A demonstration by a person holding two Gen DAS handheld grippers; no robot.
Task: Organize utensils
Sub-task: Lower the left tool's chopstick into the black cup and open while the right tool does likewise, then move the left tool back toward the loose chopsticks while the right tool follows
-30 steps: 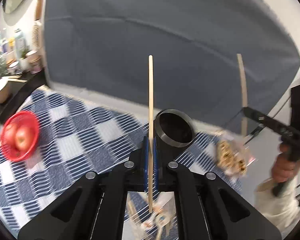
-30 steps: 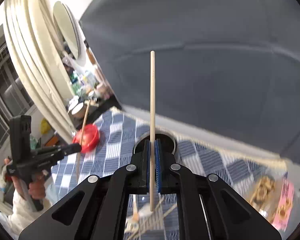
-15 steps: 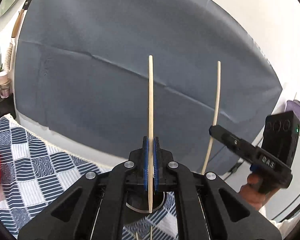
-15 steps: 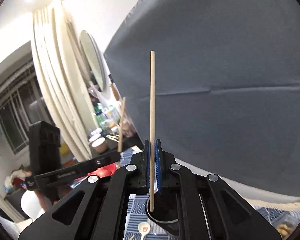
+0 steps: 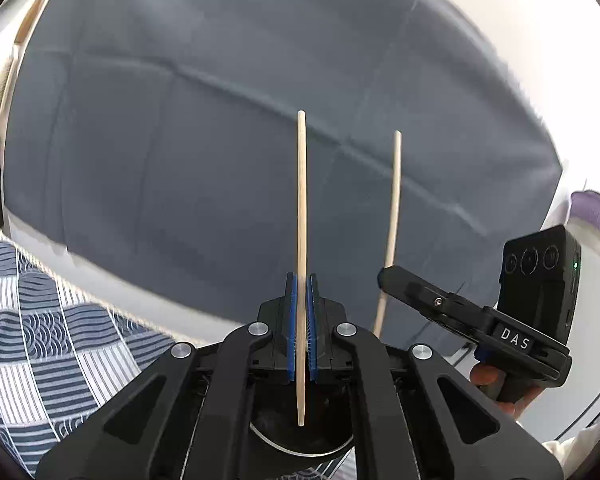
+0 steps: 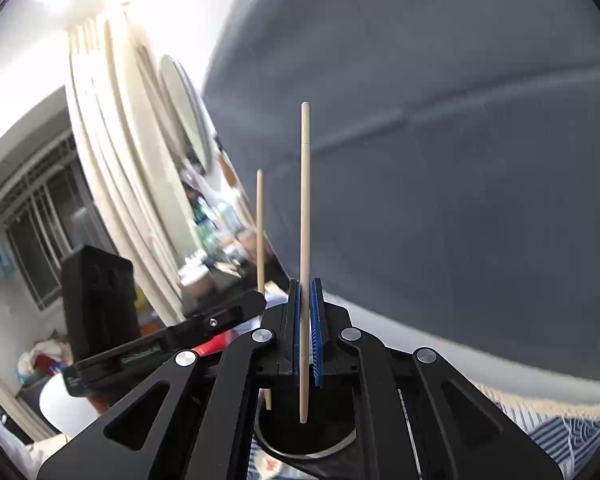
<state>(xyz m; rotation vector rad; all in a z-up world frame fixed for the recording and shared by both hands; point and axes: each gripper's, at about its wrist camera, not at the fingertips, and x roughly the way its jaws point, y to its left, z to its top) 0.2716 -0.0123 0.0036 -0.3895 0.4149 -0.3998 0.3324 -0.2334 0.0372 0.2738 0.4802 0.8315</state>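
Wrist views — close, forward, sharing holder [image 5: 300,446] — backdrop [image 6: 440,200]

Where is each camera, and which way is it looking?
Left wrist view: sits on the left gripper, looking along its fingers at a grey sheet; shut on a chopstick over a dark cup; the right gripper and a hand show.
Right wrist view: sits on the right gripper, facing the same sheet and a curtain; shut on its own chopstick over the cup.
Both share: the cup, the sheet, both chopsticks, the checked cloth, each other's gripper.
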